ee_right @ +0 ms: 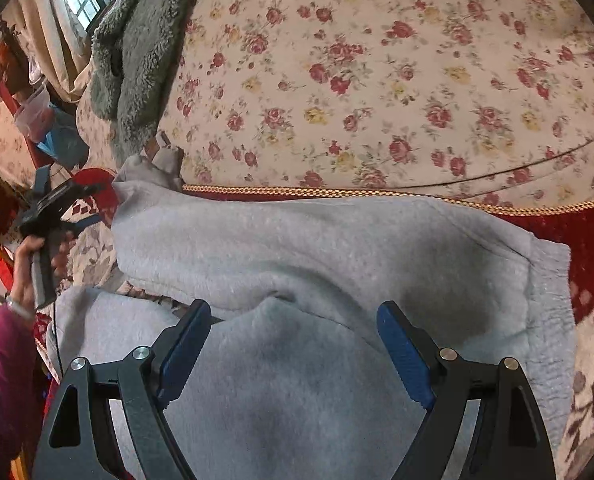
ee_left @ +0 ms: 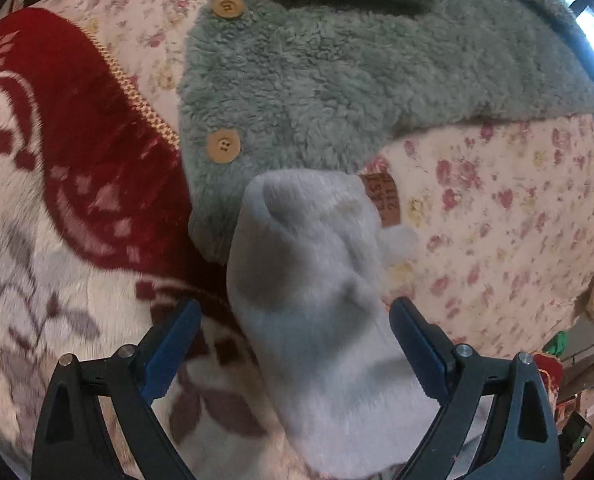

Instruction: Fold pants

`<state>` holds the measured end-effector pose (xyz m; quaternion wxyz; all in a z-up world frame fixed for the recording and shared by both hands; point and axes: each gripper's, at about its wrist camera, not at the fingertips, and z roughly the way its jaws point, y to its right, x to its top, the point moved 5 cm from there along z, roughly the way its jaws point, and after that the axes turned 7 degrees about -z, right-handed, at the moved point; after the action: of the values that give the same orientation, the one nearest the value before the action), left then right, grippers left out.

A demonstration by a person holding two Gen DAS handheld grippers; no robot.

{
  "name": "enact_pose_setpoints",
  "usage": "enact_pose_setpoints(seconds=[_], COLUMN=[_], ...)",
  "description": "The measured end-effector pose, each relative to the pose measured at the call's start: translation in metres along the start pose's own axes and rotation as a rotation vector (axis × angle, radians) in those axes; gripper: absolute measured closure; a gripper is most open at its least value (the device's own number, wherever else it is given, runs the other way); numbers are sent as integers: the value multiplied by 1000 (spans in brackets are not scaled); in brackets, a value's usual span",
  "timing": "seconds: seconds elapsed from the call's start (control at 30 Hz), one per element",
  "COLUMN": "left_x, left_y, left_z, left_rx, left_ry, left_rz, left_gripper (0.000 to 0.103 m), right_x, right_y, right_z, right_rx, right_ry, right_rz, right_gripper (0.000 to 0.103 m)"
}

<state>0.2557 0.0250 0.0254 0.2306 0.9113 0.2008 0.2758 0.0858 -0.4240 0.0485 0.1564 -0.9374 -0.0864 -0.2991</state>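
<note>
Grey pants, beneath right claw (jaws wide), on red blanket

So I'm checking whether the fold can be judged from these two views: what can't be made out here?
- Left wrist view: the grey pants run out past the bottom edge between the open jaws; their far end covers part of the brown label.
- Right wrist view: the pants' near part is cut off by the bottom edge.
- Right wrist view: the left gripper is small and blurred at the edge.
</note>
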Motion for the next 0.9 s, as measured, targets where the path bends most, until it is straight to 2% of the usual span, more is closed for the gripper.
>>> enact_pose_setpoints(seconds=[0.13, 0.27, 0.3, 0.33, 0.37, 0.4, 0.5, 0.67, 0.77, 0.9], left_x=[16, 23, 23, 22, 22, 21, 17, 12, 7, -12], left_y=[-1, -2, -2, 0, -1, -2, -1, 24, 41, 52], left_z=[9, 27, 29, 30, 30, 30, 25, -20, -52, -99], left_rx=[-36, -48, -45, -44, -10, 18, 7, -93, -149, -235], left_ry=[29, -9, -5, -1, 7, 15, 32, 98, 132, 168], left_rz=[-30, -47, -46, -40, -31, -21, 9, 63, 96, 117], left_gripper=[8, 8, 14, 26, 52, 60, 78, 84, 85, 85], right_x=[-2, -2, -2, -1, 1, 3, 12, 34, 52, 71], right_y=[-7, -15, -15, -15, -15, -13, -1, 30, 34, 26], right_z=[8, 15, 16, 17, 18, 19, 18, 20, 23, 36], right_rx=[13, 34, 30, 22, 13, 10, 3, -49, -91, -93], right_ry=[-23, -33, -34, -35, -34, -35, -30, -34, -23, -41], right_rz=[-20, -55, -65, -75, -85, -90, -74, -75, -163, -305], right_gripper=[14, 14, 14, 14, 14, 14, 14, 14, 14, 14])
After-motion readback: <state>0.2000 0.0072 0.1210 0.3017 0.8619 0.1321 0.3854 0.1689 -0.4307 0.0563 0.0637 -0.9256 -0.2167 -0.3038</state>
